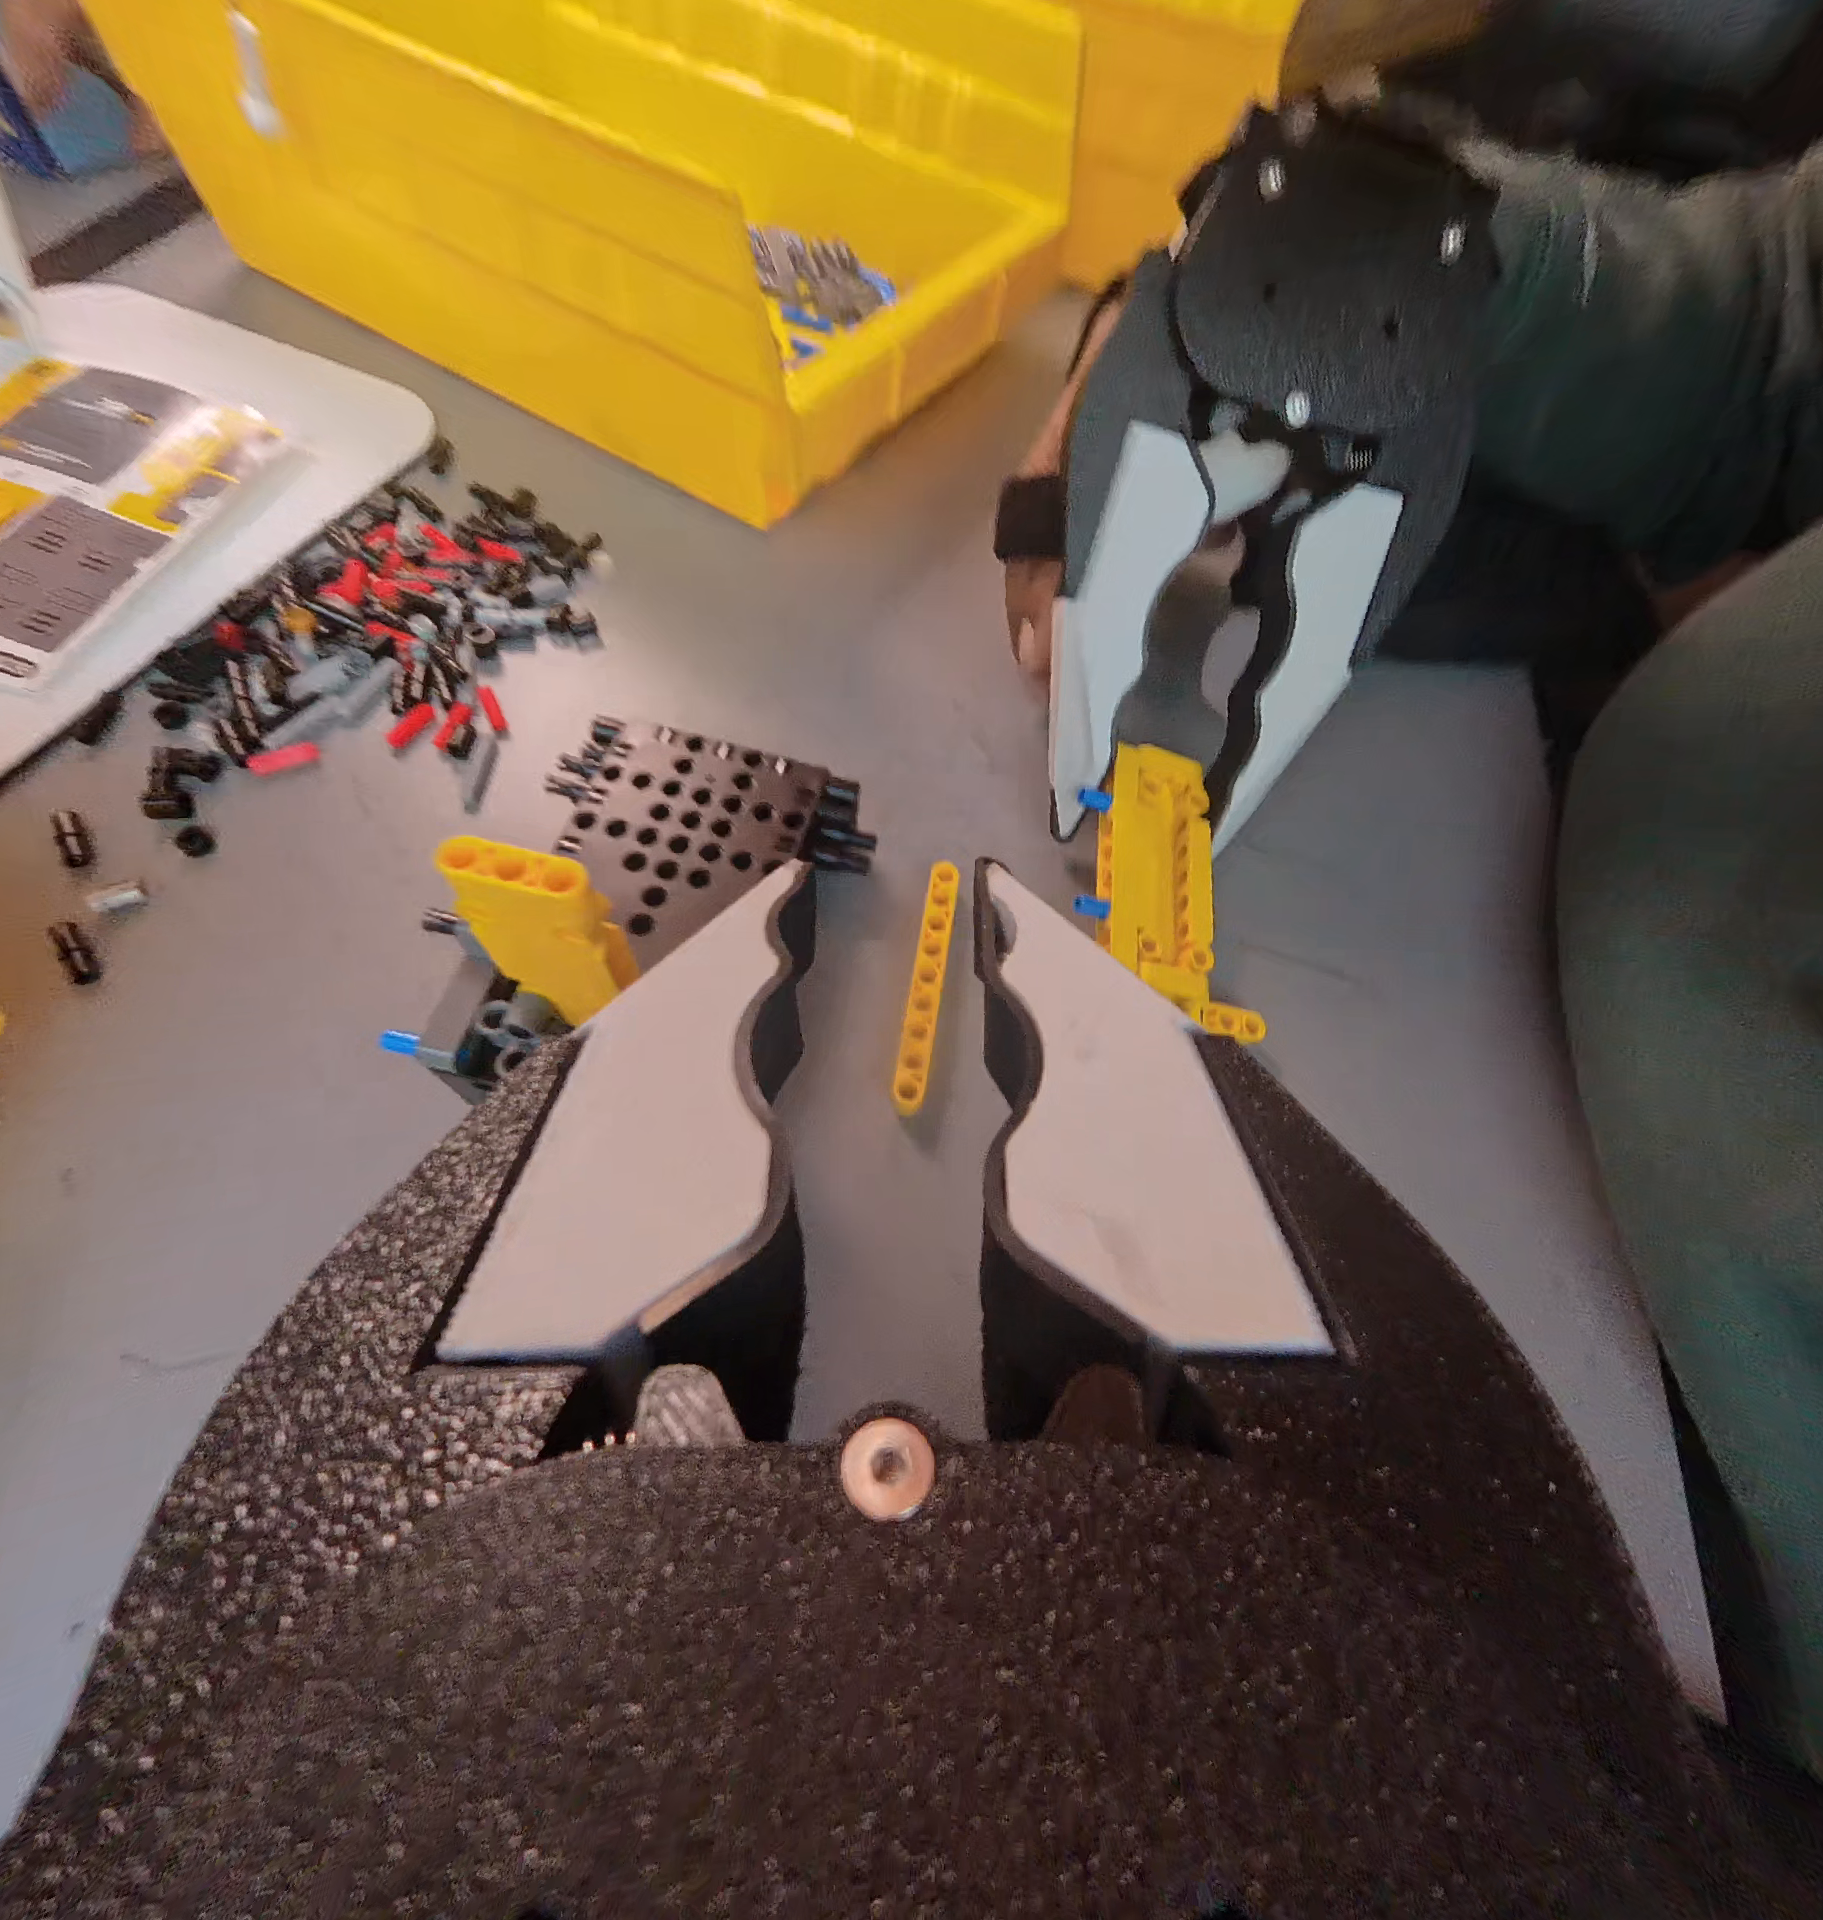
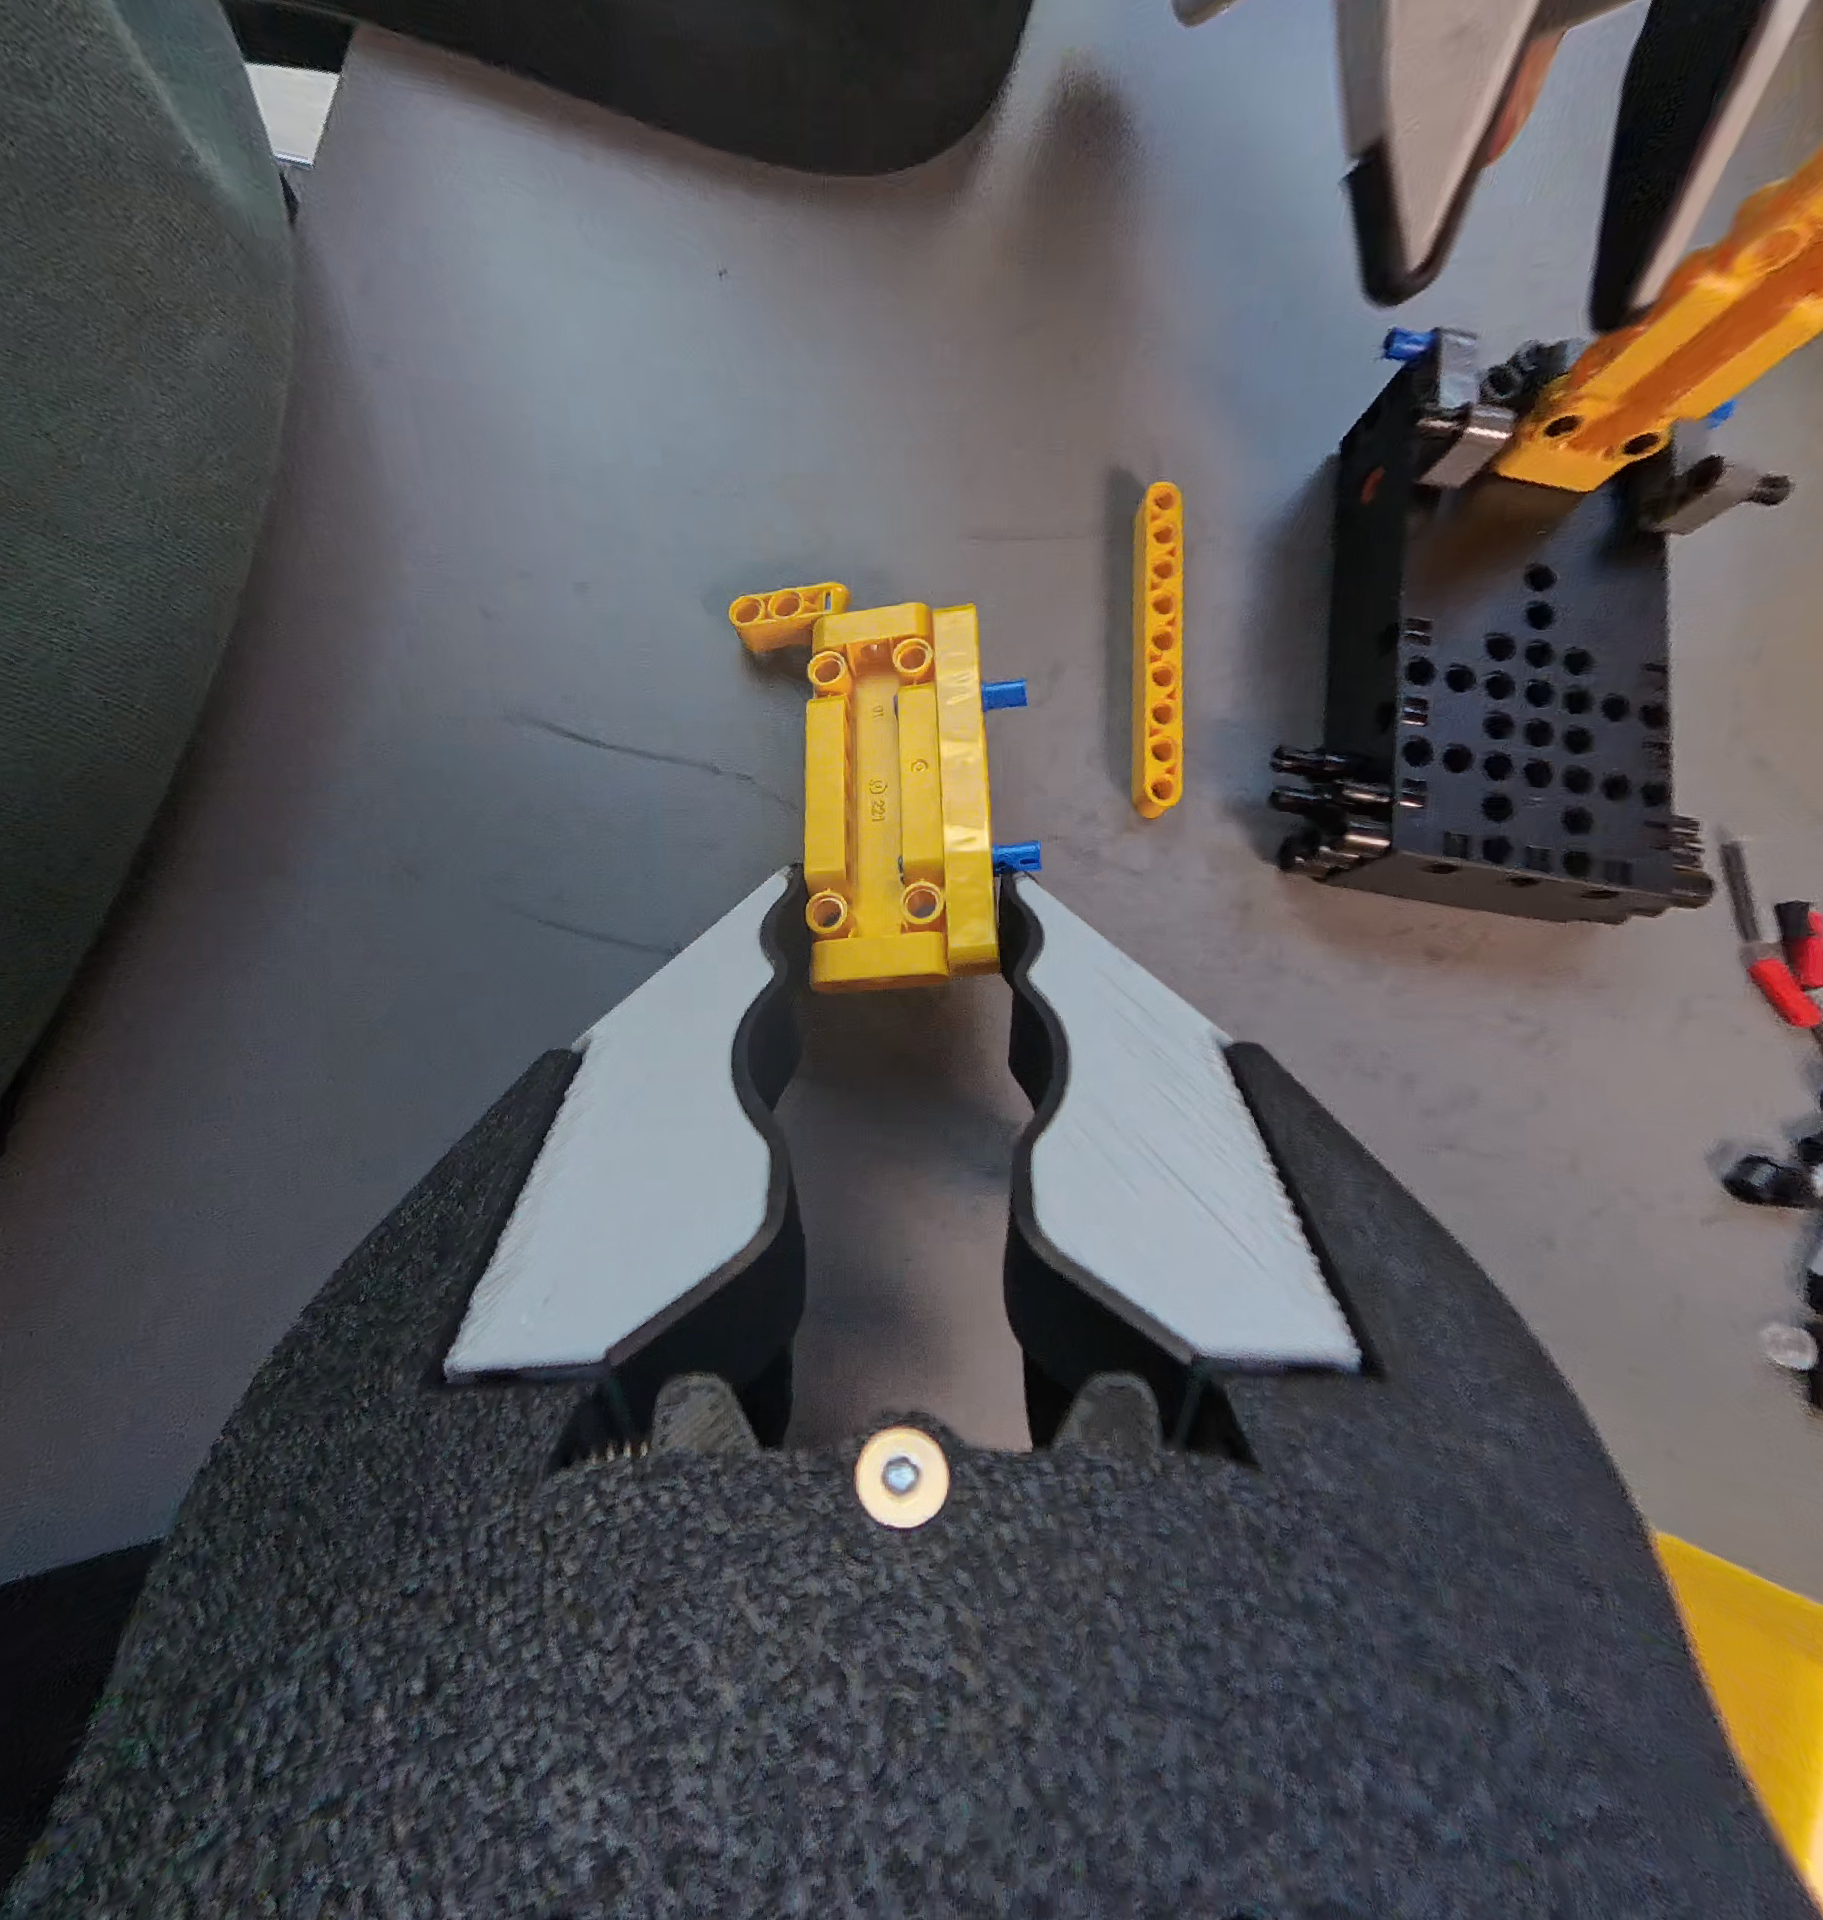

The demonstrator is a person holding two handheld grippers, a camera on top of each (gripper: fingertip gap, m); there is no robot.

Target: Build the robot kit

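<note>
Fingers of the right gripper (image 2: 902, 883) clamp the near end of a yellow panel piece (image 2: 896, 790) at frame centre, angled down at the grey counter (image 2: 471, 623). Left gripper (image 1: 891, 873) hovers low, fingers narrowly parted and empty, over a yellow beam (image 1: 926, 987) lying at centre.

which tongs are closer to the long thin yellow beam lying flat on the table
Left. The left tongs are open with the long yellow beam lying between their tips. The right tongs sit off to its side, closed on the yellow frame piece.
</note>
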